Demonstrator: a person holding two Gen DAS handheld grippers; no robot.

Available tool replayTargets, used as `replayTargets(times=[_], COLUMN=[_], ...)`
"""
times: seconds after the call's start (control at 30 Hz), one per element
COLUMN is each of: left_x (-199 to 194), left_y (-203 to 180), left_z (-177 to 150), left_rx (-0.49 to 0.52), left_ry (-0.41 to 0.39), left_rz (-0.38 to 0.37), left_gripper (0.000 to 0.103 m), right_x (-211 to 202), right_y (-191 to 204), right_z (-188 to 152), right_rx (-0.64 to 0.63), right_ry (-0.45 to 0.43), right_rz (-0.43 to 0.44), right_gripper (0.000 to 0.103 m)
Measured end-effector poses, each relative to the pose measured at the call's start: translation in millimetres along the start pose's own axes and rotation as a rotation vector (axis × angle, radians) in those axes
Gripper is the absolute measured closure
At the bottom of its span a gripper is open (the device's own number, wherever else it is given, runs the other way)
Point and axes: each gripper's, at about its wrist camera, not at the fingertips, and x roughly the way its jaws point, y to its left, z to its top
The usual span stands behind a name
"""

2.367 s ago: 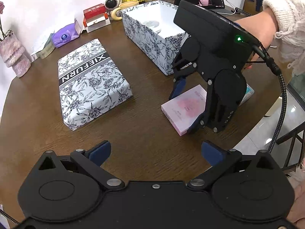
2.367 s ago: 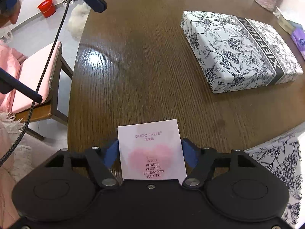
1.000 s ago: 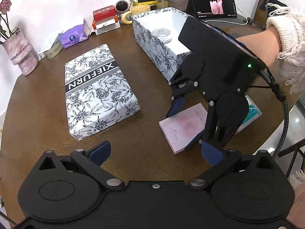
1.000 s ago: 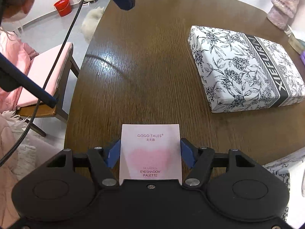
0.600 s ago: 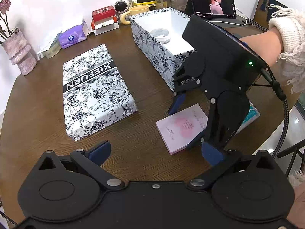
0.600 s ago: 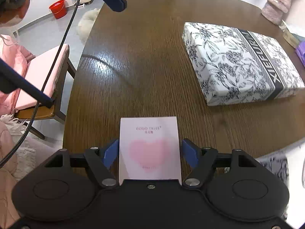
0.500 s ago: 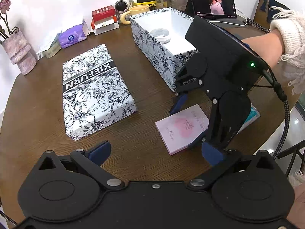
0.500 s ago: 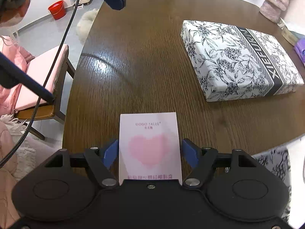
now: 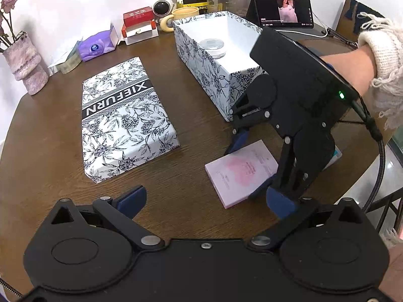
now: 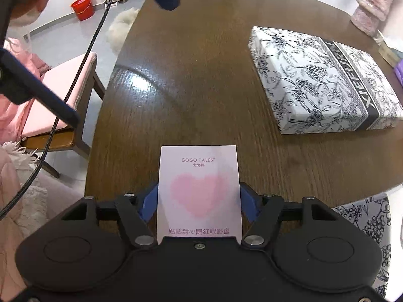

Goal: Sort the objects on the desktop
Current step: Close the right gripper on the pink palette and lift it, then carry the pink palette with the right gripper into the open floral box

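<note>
A pink eyeshadow palette box (image 9: 241, 171) with a heart print is clamped between the blue pads of my right gripper (image 9: 248, 166), lifted a little off the brown table (image 9: 196, 201). In the right wrist view the palette (image 10: 199, 191) fills the space between the pads of the right gripper (image 10: 199, 202). My left gripper (image 9: 204, 201) is open and empty, low over the table in front of the palette. The open floral box (image 9: 221, 50) stands behind the right gripper, with a round silver tin (image 9: 212, 46) inside.
The floral box lid (image 9: 123, 123) marked XIEFURN lies left of the open box. A teal packet (image 9: 336, 154) lies under the right gripper. A vase (image 9: 25, 70), tissue pack (image 9: 97, 46), red box (image 9: 139, 24), mug (image 9: 180, 16) and tablet (image 9: 282, 5) line the far edge. A pink chair (image 10: 63, 95) stands beside the table.
My right gripper has tilted and raised the palette slightly, showing more of its lower text in the right wrist view. The left gripper has stayed open and almost still.
</note>
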Motion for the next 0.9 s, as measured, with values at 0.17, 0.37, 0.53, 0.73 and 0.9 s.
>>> replayTargets(times=[0.17, 0.37, 0.53, 0.73, 0.9], left_x=[-4.9, -19.1, -30.7, -34.6, -28.5], left_y=[-0.8, -2.1, -3.4, -2.4, -4.1], left_z=[2.3, 11.5, 24.3, 42.4, 57.9], left_rx=[0.005, 0.016, 0.026, 0.030, 0.044], left_ry=[-0.006, -0.036, -0.059, -0.072, -0.074], left_rz=[-0.002, 0.001, 0.004, -0.004, -0.011], left_gripper=[0.000, 0.000, 0.000, 0.000, 0.000], right_x=[-12.6, -44.7, -84.0, -127.5, -157.9], right_y=[2.3, 0.6, 0.0, -18.2, -48.1], right_z=[5.6, 16.6, 26.4, 28.3, 14.1], right_rx=[-0.021, -0.020, -0.044, -0.028, 0.050], right_ry=[-0.013, -0.043, -0.097, -0.106, -0.122], right_rz=[-0.019, -0.036, -0.091, -0.142, -0.160], right_gripper=[0.034, 0.034, 0.034, 0.034, 0.034])
